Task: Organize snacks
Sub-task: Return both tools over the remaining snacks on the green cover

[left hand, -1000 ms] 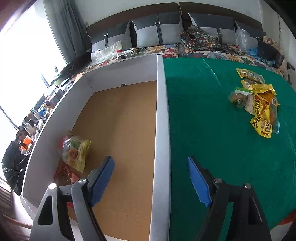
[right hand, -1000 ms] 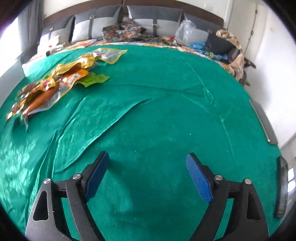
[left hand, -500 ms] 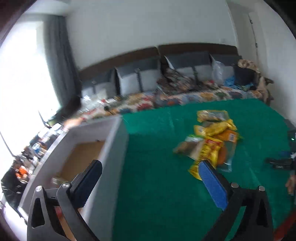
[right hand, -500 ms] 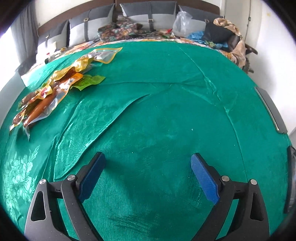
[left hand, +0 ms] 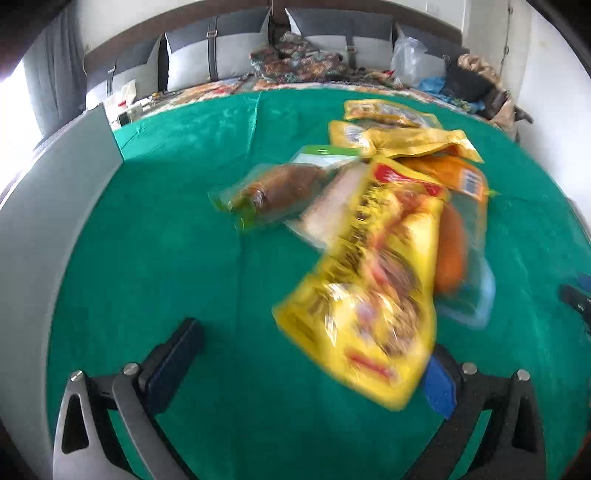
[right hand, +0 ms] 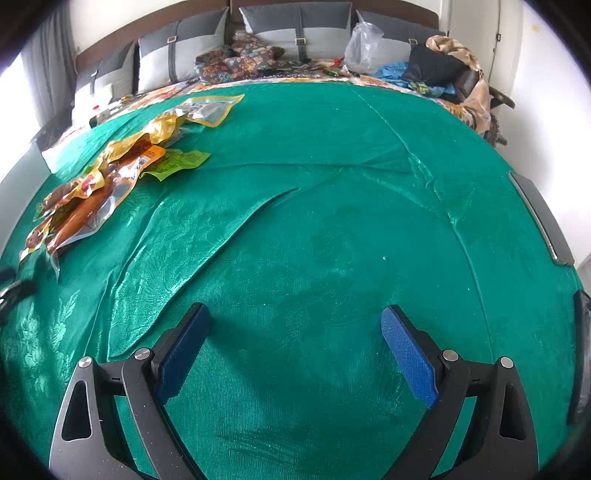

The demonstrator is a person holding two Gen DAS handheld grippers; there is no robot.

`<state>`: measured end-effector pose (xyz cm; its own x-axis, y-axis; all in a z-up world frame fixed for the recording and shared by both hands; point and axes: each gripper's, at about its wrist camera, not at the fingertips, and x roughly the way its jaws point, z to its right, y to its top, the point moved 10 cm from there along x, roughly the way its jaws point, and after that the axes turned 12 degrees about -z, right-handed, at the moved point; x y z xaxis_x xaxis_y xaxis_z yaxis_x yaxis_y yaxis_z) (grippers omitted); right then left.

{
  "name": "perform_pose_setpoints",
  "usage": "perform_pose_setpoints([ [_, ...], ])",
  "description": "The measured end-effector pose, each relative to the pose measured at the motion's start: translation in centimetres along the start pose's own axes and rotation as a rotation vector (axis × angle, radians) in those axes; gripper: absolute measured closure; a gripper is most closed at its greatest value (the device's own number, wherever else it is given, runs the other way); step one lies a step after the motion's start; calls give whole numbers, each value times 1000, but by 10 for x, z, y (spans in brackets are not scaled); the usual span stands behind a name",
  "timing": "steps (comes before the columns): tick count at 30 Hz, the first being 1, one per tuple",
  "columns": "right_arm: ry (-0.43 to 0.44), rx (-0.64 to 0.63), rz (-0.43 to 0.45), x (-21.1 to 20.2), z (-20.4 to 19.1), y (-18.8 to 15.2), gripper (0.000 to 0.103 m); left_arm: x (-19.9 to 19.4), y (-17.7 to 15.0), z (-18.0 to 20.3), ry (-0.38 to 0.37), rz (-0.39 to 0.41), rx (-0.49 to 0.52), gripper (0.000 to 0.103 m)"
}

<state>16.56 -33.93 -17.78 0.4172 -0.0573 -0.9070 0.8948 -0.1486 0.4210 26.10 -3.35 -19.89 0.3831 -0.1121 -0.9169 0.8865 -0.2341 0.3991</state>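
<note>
A pile of snack packets lies on the green cloth (left hand: 184,258). Nearest is a big yellow packet (left hand: 369,295), its lower corner over my right pad. Beside it lie an orange sausage pack (left hand: 452,251), a clear pack with brown food (left hand: 273,192), and more yellow packets (left hand: 406,142) behind. My left gripper (left hand: 306,369) is open and empty, just short of the yellow packet. My right gripper (right hand: 295,350) is open and empty over bare cloth; the pile (right hand: 99,184) lies far to its left.
The grey wall of the storage box (left hand: 55,206) rises at the left of the left wrist view. Cushions (right hand: 295,33) and bags (right hand: 364,44) line the sofa behind. Dark flat objects (right hand: 539,218) lie at the cloth's right edge.
My left gripper has swung from over the box to the right and come down close to the snack pile. My right gripper has hardly moved.
</note>
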Motion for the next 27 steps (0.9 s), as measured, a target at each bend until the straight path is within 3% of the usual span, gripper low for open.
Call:
perform_pose_setpoints([
  [27,6,2,2,-1,-1,0,7,-3,4,-2,2,-2,8,0],
])
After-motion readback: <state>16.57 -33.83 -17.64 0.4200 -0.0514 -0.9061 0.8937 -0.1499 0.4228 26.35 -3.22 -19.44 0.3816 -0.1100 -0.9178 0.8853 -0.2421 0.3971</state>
